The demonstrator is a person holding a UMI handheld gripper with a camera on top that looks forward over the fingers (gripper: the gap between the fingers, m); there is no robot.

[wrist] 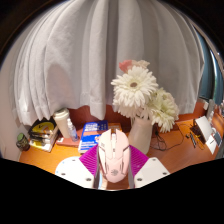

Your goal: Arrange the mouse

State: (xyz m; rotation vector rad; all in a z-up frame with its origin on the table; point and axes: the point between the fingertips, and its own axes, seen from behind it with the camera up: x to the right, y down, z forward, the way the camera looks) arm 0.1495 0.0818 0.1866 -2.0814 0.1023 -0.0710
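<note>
A pale pink computer mouse [113,155] sits between my gripper's [112,166] two fingers. The magenta pads [90,160] press against both of its sides, so the gripper is shut on the mouse and holds it above the orange-brown desk [175,152]. The mouse's nose points ahead, toward a white vase [141,132] of white and pink flowers [135,88] that stands just beyond the fingers.
A blue booklet [92,133] lies on the desk ahead left, next to a white bottle [65,124] and a yellow packet [42,131]. A white device [207,128] with cables [185,137] sits at the right. A white curtain [80,60] hangs behind the desk.
</note>
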